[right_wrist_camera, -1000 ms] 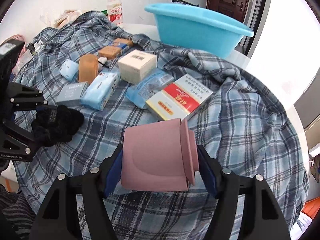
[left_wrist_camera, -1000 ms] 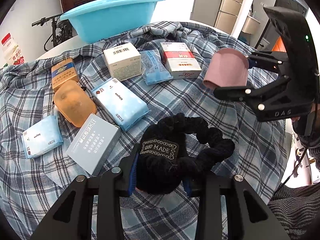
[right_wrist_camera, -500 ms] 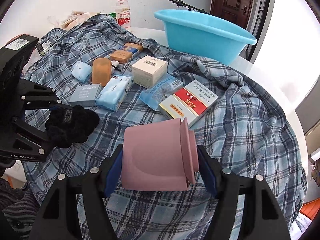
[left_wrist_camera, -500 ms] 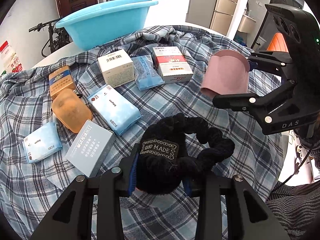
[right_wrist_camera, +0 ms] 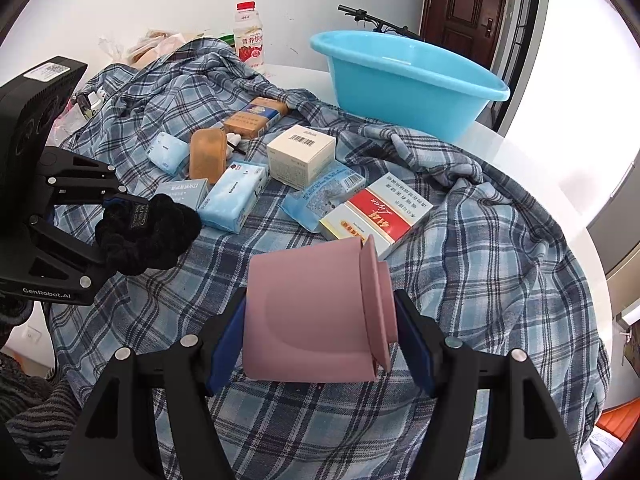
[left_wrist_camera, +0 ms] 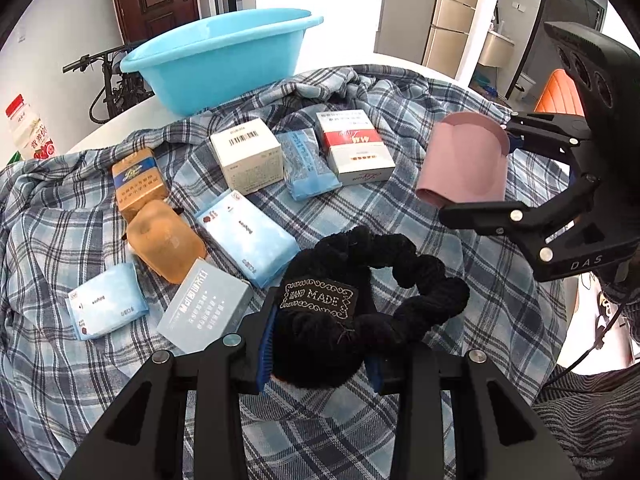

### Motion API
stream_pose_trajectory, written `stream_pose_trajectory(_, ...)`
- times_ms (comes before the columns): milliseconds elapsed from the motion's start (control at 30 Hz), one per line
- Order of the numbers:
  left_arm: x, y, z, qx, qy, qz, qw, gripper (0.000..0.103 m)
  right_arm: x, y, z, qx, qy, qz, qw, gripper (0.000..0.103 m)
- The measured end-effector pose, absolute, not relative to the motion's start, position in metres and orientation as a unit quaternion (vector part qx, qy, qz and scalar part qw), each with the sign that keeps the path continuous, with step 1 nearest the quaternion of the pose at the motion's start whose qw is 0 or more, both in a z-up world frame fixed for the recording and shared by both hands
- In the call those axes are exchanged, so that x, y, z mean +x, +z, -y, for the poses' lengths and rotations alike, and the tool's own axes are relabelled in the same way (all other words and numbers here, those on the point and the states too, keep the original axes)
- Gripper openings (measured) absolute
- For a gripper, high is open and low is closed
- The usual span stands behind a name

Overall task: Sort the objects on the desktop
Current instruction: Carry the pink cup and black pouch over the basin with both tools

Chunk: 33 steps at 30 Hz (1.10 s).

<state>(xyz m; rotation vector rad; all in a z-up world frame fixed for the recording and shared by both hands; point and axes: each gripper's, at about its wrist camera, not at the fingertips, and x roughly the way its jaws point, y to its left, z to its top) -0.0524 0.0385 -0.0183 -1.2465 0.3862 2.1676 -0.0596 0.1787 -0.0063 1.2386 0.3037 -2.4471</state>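
Gripping scrunchie (left_wrist_camera: 360,304), cup (right_wrist_camera: 316,316), clear foreground cloth (right_wrist_camera: 500,280)

Black fingers (left_wrist_camera: 224,364), blue pads, seemingly striped sleeve (right_wrist_camera: 36,424)

Four boxes (left_wrist_camera: 245,155), three blue packs (left_wrist_camera: 248,237) (one basin (left_wrist_camera: 224,60)), one cup (left_wrist_camera: 460,164), one scrunchie (left_wrist_camera: 360,304).

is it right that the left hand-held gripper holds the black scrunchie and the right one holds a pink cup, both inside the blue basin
Not quite: both are held above the plaid cloth, short of the blue basin, as the right wrist view shows. The left hand-held gripper does hold the black scrunchie, the right hand-held gripper the pink cup.
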Motion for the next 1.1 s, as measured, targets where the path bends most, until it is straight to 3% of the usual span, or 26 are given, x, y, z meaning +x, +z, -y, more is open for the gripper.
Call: stream_pose_trajectory(1100, -0.084, 0.025, -0.037, -0.424, 0.846, -0.144, 0.289, 0.037, -0.092, 0.054, -0.173, 0.364, -0.907, -0.089, 0.194, 0.068)
